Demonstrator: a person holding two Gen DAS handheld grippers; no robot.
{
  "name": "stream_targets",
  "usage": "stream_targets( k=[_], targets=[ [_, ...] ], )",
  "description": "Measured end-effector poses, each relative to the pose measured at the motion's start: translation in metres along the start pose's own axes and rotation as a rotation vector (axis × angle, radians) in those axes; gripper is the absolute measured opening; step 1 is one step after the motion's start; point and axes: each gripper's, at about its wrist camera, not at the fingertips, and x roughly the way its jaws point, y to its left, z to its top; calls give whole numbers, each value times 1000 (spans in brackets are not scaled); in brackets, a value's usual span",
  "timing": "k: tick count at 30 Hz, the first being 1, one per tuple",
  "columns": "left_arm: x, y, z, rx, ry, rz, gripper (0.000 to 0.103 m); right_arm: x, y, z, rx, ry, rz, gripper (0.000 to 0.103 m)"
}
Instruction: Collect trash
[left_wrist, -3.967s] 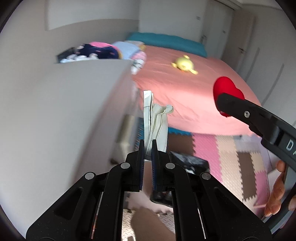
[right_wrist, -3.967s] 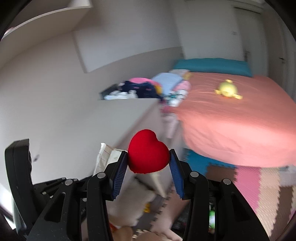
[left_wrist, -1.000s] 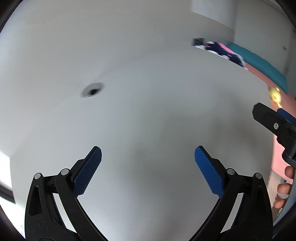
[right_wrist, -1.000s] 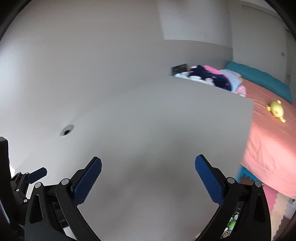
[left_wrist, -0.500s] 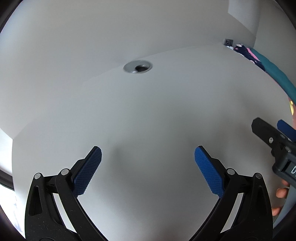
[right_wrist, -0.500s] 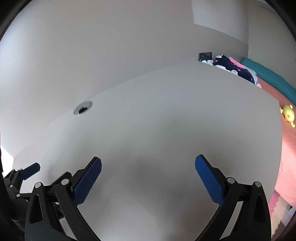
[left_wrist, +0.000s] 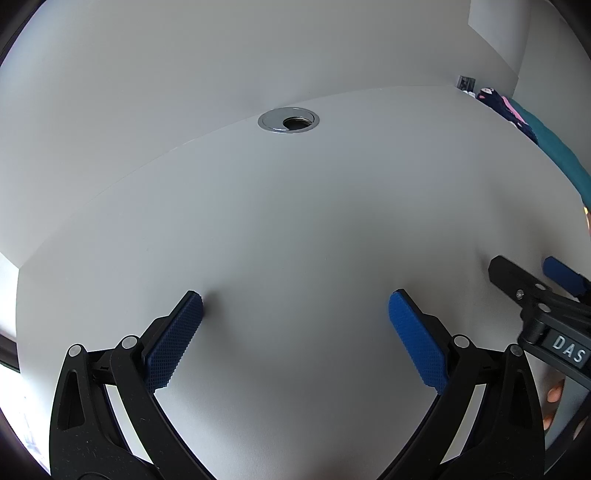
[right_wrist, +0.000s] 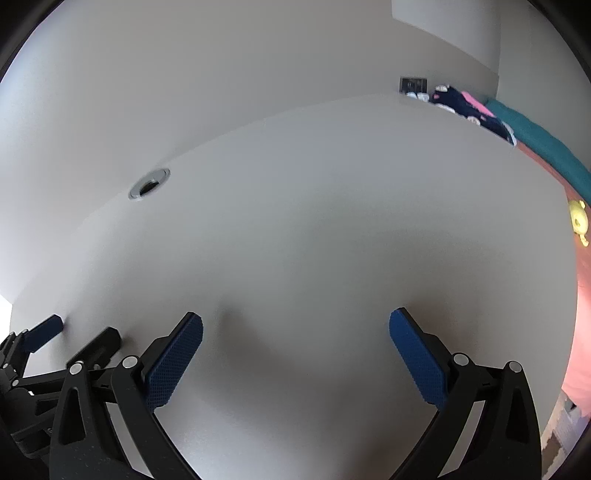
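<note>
- the left black two-finger gripper with blue textured pads (left_wrist: 295, 299) is seen spread wide, nothing held between its fingers; its tips are low over, possibly touching, the pale grey matte desk top (left_wrist: 295, 221).
- the right black two-finger gripper with blue textured pads (right_wrist: 295, 321) is likewise spread wide with nothing between its fingers, tips close above the same desk top (right_wrist: 314, 240).
- in the left wrist view the right gripper (left_wrist: 524, 273) is seen at the right edge, just beside the left one; white letters "das" are read on its body, and fingertips of the person's hand (left_wrist: 554, 397) are glimpsed below it.
- in the right wrist view the left gripper (right_wrist: 77, 336) is seen at the lower left, one blue pad (right_wrist: 46, 328) resting at the desk surface.
- a round silver metal cable grommet with a dark hole (left_wrist: 289, 120) is set in the desk near the back edge by the plain grey wall (left_wrist: 258, 48); it is noted also in the right view (right_wrist: 149, 182).
- no piece of trash is visible in either view; where the trash is cannot be told.
- at the far right end of the desk a dark navy and pink heap of cloth (right_wrist: 465, 101) is seen, with a teal pillow (right_wrist: 543, 147) and a salmon-pink bed cover (right_wrist: 587, 295) beyond.
- a small yellow soft toy (right_wrist: 578, 218) lies on the bed cover.
</note>
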Motion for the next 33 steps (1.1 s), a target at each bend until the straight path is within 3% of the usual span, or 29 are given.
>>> stream_targets(
  k=[8,33],
  targets=[
    [0,1,1,0,2,-1,97,3,7,-1,-49,24,-59,101],
    [0,1,1,-1,3,-3,97,3,6,-2,-48,26,-60,101]
  ],
)
